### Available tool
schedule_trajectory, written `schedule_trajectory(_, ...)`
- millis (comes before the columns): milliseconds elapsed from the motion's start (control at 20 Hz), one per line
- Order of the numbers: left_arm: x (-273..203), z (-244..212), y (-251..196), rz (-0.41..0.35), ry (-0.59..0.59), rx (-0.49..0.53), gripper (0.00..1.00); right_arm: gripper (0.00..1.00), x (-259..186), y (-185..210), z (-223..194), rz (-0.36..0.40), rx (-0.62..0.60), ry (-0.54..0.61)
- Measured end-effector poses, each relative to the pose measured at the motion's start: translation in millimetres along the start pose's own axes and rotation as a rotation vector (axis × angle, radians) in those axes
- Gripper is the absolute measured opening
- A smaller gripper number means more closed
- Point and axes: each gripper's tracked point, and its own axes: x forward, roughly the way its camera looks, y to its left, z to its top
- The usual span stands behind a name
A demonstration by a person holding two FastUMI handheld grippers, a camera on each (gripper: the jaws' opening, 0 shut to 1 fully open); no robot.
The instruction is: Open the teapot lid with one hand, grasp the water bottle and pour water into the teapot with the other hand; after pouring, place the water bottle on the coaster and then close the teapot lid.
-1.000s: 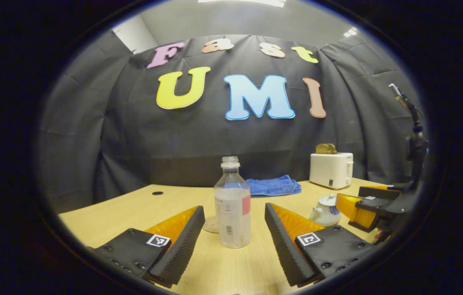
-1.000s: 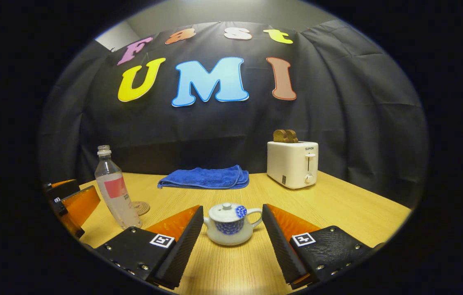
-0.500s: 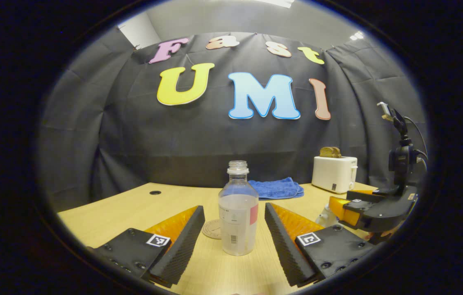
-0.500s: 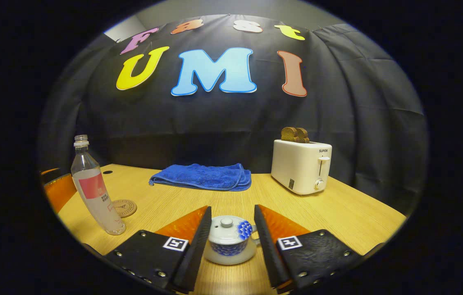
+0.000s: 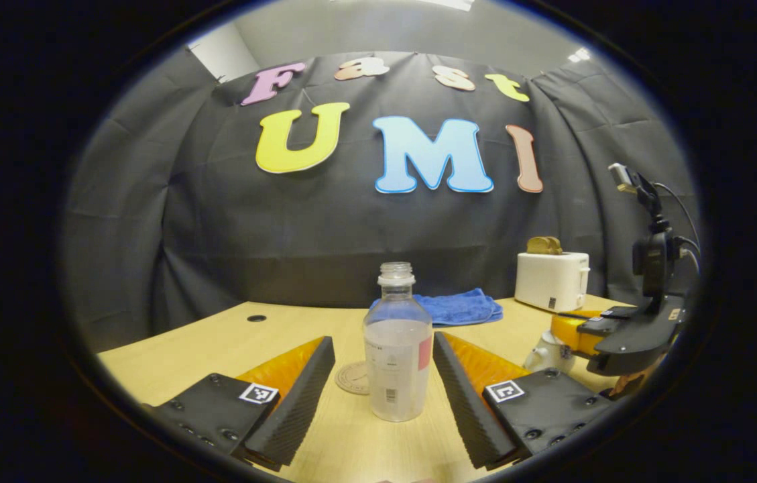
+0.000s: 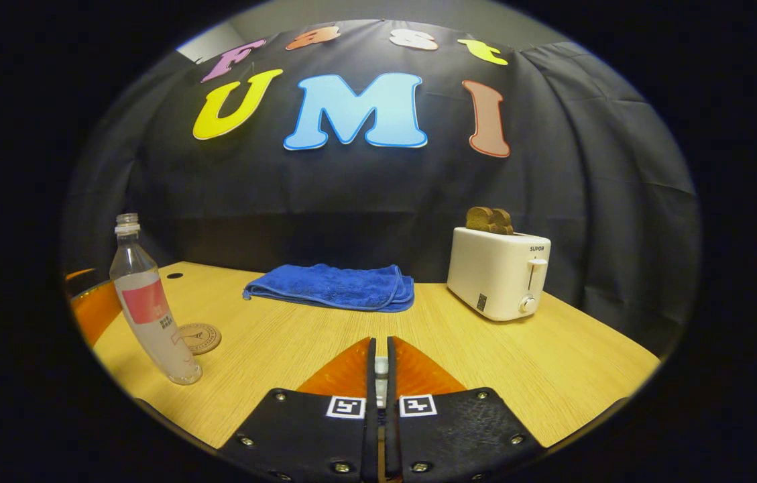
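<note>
A clear, capless water bottle [image 5: 397,362] with a red label stands upright on the table between the fingers of my left gripper [image 5: 383,340], which is open and not touching it. A round coaster [image 5: 353,378] lies just behind the bottle to its left. In the right gripper view my right gripper [image 6: 380,343] is shut, with a sliver of the white teapot lid [image 6: 381,376] between its fingers; the pot's body is hidden under them. The left gripper view shows the teapot [image 5: 548,353] beneath the right gripper [image 5: 562,335]. The bottle [image 6: 150,308] and coaster [image 6: 198,337] stand at the left.
A folded blue cloth [image 6: 334,287] lies at the back of the wooden table [image 6: 552,362]. A white toaster [image 6: 499,272] with bread in it stands at the back right. A cable hole [image 5: 257,318] is at the table's far left.
My right gripper has come down over the teapot and shut on its lid knob. My left gripper stays open around the bottle and has shifted only slightly.
</note>
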Motion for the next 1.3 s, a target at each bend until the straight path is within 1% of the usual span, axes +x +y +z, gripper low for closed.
schedule_trajectory(250, 9.4, -5.2, -0.8, 0.012, 0.007, 0.016, 1.0, 0.04, -5.1, 2.4, 12.5, 0.018, -0.01, -0.043)
schedule_trajectory(450, 24.5, -7.8, -11.2, -0.013, 0.007, 0.037, 1.0, 0.04, -7.7, 3.6, 16.4, 0.025, -0.03, -0.059)
schedule_trajectory(550, 35.0, -12.6, -12.4, -0.009, 0.019, 0.041, 1.0, 0.04, -9.8, 4.6, 17.6, 0.031, -0.025, -0.065)
schedule_trajectory(800, 57.3, -36.2, -9.8, -0.003, 0.099, 0.03, 1.0, 0.04, -18.8, 4.6, 31.8, 0.039, -0.036, -0.113)
schedule_trajectory(950, 69.1, -34.7, -3.1, 0.001, 0.101, -0.001, 1.0, 0.04, -31.7, 5.2, 35.4, 0.061, -0.033, -0.124)
schedule_trajectory(1050, 72.3, -34.7, -7.0, -0.018, 0.105, -0.007, 1.0, 0.04, -45.3, 1.4, 37.1, 0.066, -0.025, -0.134)
schedule_trajectory(1100, 73.5, -36.6, -5.5, -0.01, 0.109, 0.002, 0.98, 0.04, -53.3, -1.3, 36.9, 0.067, -0.021, -0.139)
schedule_trajectory(1150, 73.8, -34.9, -7.8, -0.014, 0.108, 0.014, 0.87, 0.04, -61.8, -4.3, 34.9, 0.067, -0.02, -0.136)
schedule_trajectory(1300, 73.3, -33.2, -14.4, -0.028, 0.11, 0.085, 0.86, 0.04, -93.2, -11.7, 23.4, 0.073, -0.003, -0.116)
